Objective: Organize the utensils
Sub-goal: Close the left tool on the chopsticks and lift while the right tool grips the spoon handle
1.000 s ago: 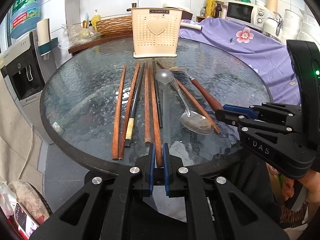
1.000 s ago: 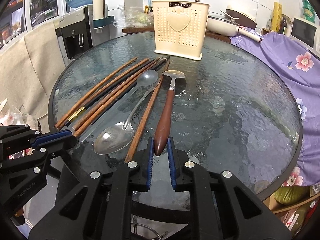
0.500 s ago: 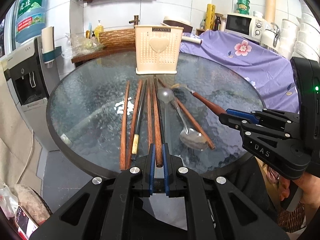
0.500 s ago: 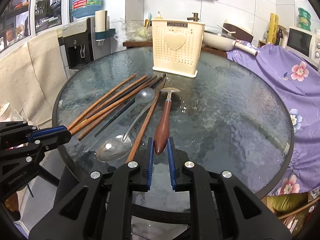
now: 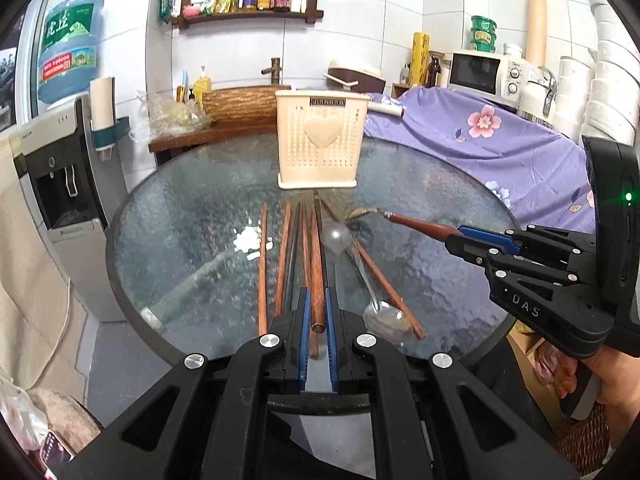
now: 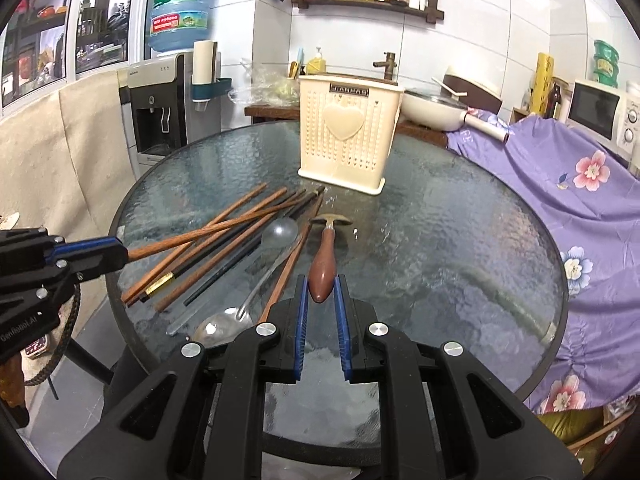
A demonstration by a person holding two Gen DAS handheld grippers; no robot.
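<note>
Gripping a brown wooden chopstick (image 5: 316, 276) near its blunt end, the left gripper (image 5: 316, 312) had its blue pads closed against the stick, whose far end angled up off the round glass table (image 5: 180, 216) across the others. In the right wrist view the same chopstick (image 6: 208, 233) ran out from the left gripper (image 6: 104, 254) over the loose bundle. The right gripper (image 6: 321, 300) was likewise clamped on the rounded brown wooden handle of a small spoon (image 6: 325, 256), its metal bowl pointing away toward the holder; seen from the left wrist, that spoon (image 5: 420, 224) stuck out from the right gripper (image 5: 460, 236) and hung clear of the glass. Just beyond the grippers, a long steel spoon (image 5: 374, 292) lay on the table with its bowl near the edge, crossed by another brown chopstick (image 5: 372, 264). Left of it lay several more chopsticks (image 5: 280, 256), some brown and some black, roughly parallel and pointing toward the far side. Farther back, near the table's far rim, a cream perforated utensil holder (image 5: 322, 144) with a raised heart on its face stood upright, apart from the utensils. Behind the table, purple floral cloth (image 5: 500, 148) was draped on the right.
</note>
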